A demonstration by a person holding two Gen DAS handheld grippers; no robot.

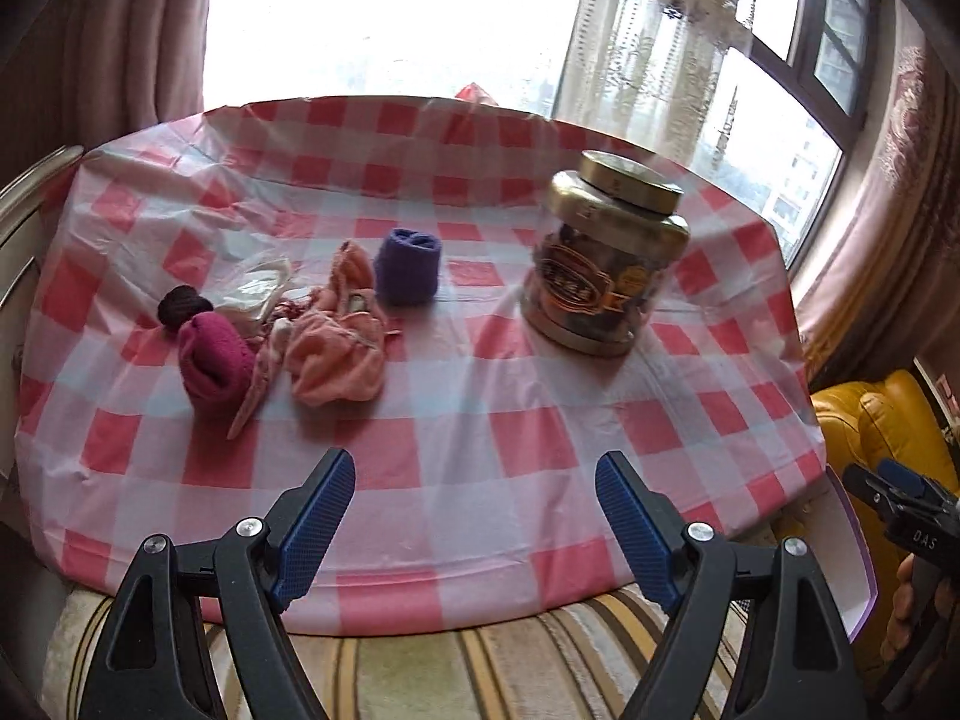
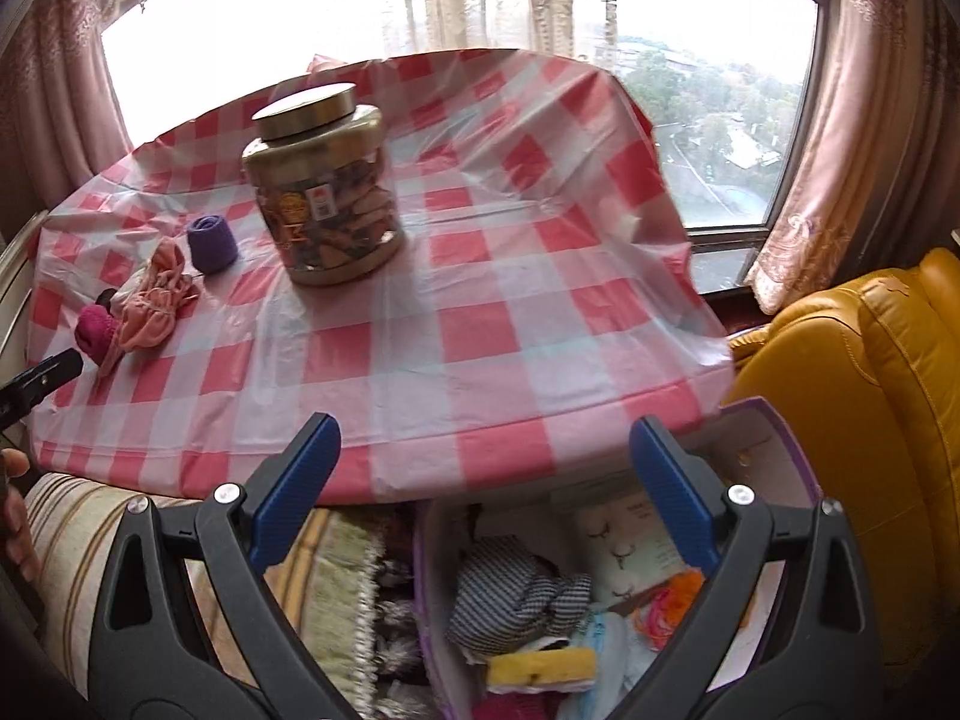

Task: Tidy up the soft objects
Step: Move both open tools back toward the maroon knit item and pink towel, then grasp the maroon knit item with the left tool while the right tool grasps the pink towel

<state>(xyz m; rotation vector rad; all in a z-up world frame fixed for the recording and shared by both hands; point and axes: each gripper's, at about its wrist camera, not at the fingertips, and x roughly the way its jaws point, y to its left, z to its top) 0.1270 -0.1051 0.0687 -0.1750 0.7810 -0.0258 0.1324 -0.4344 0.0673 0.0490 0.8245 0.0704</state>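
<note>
Soft items lie on the left of the checked table: a purple rolled sock point(image 1: 408, 267) point(image 2: 211, 243), a crumpled peach cloth point(image 1: 339, 339) point(image 2: 153, 306), a magenta sock roll point(image 1: 213, 363) point(image 2: 95, 330), a dark sock ball point(image 1: 182, 306) and a white piece point(image 1: 261, 291). My left gripper point(image 1: 474, 525) is open and empty at the table's near edge. My right gripper point(image 2: 483, 483) is open and empty above a purple-rimmed box point(image 2: 774, 420) that holds a striped cloth point(image 2: 516, 597), a yellow sponge-like piece point(image 2: 543, 663) and other soft things.
A large gold-lidded jar point(image 1: 606, 264) point(image 2: 327, 186) stands mid-table. A yellow leather armchair point(image 2: 858, 396) is on the right and a striped rug point(image 1: 480, 660) lies below the table. A window is behind. The right gripper's body shows in the left wrist view point(image 1: 912, 516).
</note>
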